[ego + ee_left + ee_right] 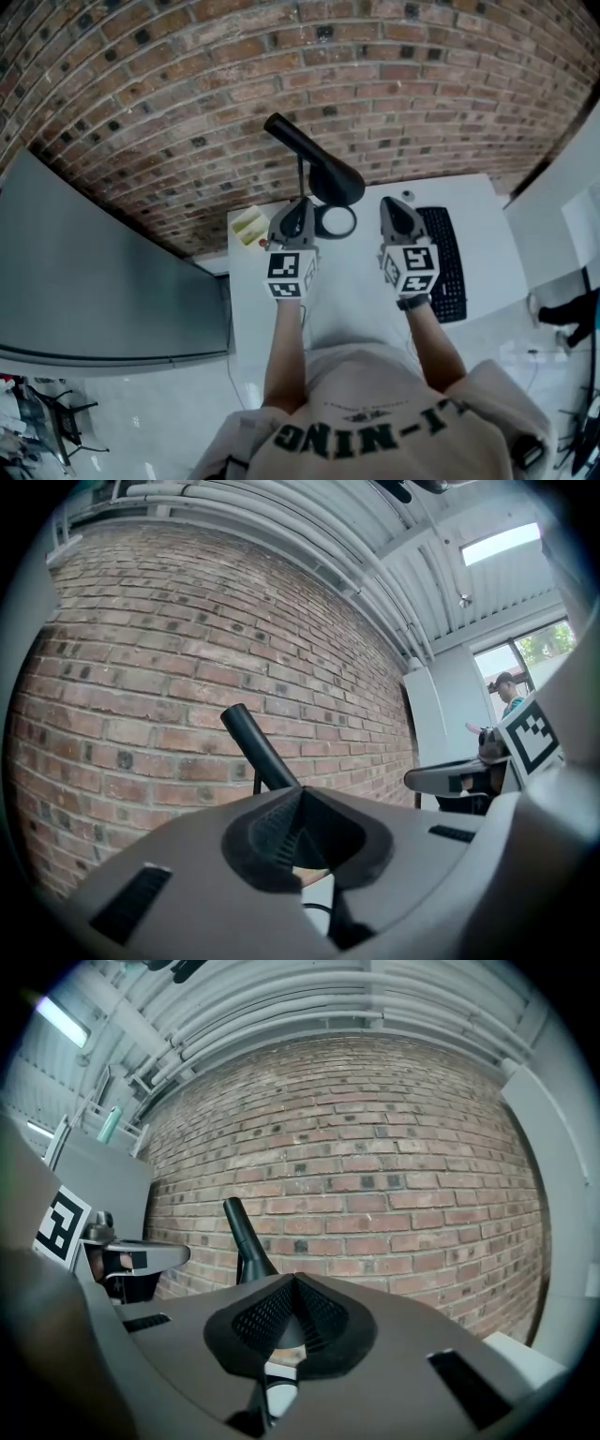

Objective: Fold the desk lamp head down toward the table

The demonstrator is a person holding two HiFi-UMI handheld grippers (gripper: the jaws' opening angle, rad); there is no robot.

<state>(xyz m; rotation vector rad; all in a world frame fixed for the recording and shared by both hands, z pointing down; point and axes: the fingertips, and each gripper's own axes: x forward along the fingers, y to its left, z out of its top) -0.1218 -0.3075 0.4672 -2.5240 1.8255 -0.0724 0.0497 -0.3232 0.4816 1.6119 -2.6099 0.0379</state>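
Note:
A black desk lamp stands at the back of the white table (pixel 356 281). Its long head (pixel 314 159) slants up and to the left above a ring-shaped base (pixel 336 222). My left gripper (pixel 302 208) hovers just left of the base, jaws together and holding nothing. My right gripper (pixel 394 208) is level with it, to the right of the lamp, also shut and empty. In the left gripper view the lamp head (pixel 258 747) rises behind the closed jaws (pixel 300 794). The right gripper view shows the head (pixel 242 1237) left of the closed jaws (pixel 295 1283).
A black keyboard (pixel 445 262) lies on the table's right side, with a small object (pixel 406 196) behind it. A yellow pad (pixel 250 225) sits at the back left corner. A brick wall (pixel 281 66) runs behind the table and a grey panel (pixel 94 272) stands to the left.

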